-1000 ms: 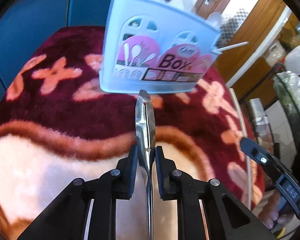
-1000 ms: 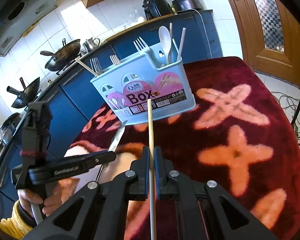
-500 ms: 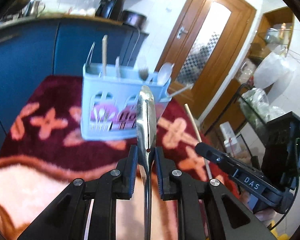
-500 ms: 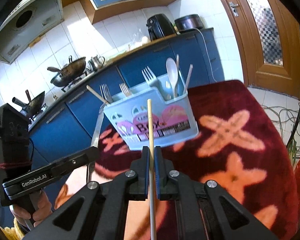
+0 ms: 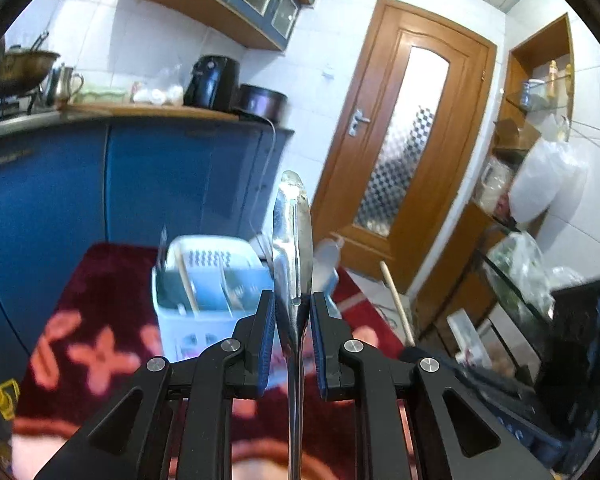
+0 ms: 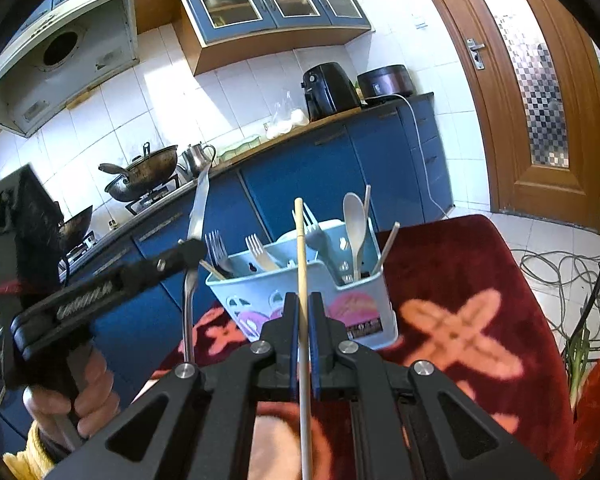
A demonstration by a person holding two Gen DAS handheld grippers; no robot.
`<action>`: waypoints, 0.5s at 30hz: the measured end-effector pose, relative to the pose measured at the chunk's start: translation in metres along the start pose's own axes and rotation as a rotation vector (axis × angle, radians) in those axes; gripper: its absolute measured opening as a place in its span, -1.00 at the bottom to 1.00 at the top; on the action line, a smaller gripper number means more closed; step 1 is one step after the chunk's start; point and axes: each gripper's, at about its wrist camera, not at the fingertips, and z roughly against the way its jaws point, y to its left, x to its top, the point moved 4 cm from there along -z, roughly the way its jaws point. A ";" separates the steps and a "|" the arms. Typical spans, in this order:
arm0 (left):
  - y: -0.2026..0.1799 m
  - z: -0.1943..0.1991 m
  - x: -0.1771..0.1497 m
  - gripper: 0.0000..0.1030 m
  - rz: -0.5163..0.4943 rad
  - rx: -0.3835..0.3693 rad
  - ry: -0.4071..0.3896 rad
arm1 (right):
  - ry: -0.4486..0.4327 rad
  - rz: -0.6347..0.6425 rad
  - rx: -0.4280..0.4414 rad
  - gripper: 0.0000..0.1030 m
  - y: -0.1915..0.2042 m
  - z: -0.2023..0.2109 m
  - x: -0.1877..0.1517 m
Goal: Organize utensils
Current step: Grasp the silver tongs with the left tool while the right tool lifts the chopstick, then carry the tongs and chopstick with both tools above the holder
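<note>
Both hands have lifted since the earlier frames, so the caddy now sits lower and its open top shows. The left hand-held gripper (image 5: 293, 312) pinches a metal knife (image 5: 292, 236) upright; the right hand-held gripper (image 6: 301, 320) is pressed on a wooden chopstick (image 6: 301, 264). Neither is yet put away, so I judge two pieces remain. The blue caddy (image 6: 364, 300) on the red-covered tabletop (image 6: 460, 280) already holds forks (image 6: 256, 249), a pale spoon (image 6: 354, 220) and some sticks.

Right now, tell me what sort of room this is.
A home kitchen, most likely: woks on a stove, a range hood above, blue cabinets under a counter with an air fryer.
</note>
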 end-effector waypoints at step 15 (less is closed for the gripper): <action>0.020 -0.032 0.073 -0.66 -0.042 0.193 -0.256 | -0.012 -0.005 -0.018 -0.88 -0.021 -0.017 0.006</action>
